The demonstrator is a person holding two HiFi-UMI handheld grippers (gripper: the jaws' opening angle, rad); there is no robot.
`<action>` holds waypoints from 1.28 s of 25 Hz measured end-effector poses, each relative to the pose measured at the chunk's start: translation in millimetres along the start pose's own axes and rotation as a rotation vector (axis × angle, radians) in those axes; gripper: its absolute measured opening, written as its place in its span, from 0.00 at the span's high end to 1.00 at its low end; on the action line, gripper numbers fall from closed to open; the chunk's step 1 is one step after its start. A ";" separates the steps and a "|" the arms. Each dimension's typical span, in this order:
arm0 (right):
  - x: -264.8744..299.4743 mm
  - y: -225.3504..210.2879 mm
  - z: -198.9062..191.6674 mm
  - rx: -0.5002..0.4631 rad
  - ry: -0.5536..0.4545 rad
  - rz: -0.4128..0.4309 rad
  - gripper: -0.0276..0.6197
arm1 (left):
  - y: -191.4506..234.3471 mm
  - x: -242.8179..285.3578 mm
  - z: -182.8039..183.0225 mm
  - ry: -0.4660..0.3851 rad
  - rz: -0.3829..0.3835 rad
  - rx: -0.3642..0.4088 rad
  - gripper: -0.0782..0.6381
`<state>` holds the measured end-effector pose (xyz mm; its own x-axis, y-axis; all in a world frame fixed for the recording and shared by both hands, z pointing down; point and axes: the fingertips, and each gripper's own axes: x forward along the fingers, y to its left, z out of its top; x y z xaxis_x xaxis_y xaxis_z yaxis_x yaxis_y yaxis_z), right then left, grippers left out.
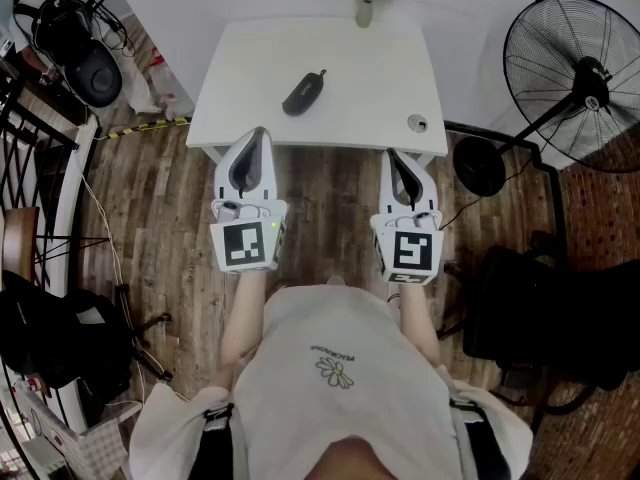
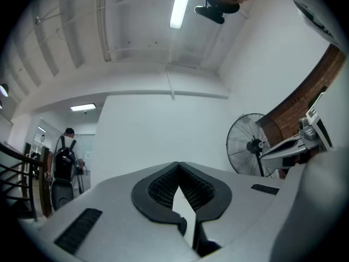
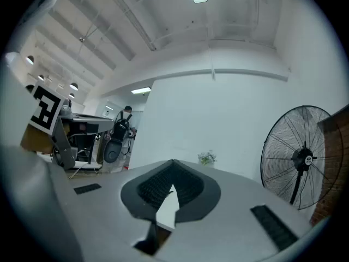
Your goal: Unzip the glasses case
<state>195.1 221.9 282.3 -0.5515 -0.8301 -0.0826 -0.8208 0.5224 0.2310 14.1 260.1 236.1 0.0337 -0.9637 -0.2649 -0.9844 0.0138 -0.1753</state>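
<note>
The black glasses case (image 1: 304, 92) lies slantwise near the middle of the white tabletop (image 1: 370, 68), at about one o'clock from the left tongs (image 1: 258, 132) and ten o'clock from the right tongs (image 1: 392, 155), well apart from both. Both tongs hang over the tabletop's near edge, each with its tips pressed together and nothing between them. A small vase of flowers (image 1: 367, 3) stands at the tabletop's twelve o'clock edge, and a small round thing (image 1: 417, 123) sits toward its four o'clock corner.
</note>
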 end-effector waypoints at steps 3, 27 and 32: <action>-1.4 -2.9 -2.4 0.013 0.008 0.001 0.95 | -1.4 0.7 -1.7 0.035 0.006 0.023 0.87; 10.8 23.7 -43.1 0.023 0.117 0.114 0.95 | 22.8 -4.6 -41.9 0.090 0.060 -0.010 0.87; 35.6 18.0 -55.3 0.028 0.137 0.114 0.95 | 26.8 21.0 -58.5 0.092 0.034 -0.029 0.87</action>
<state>168.9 190.9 337.1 -0.6172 -0.7831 0.0758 -0.7591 0.6180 0.2043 -21.6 224.7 281.4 -0.0142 -0.9833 -0.1816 -0.9893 0.0402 -0.1403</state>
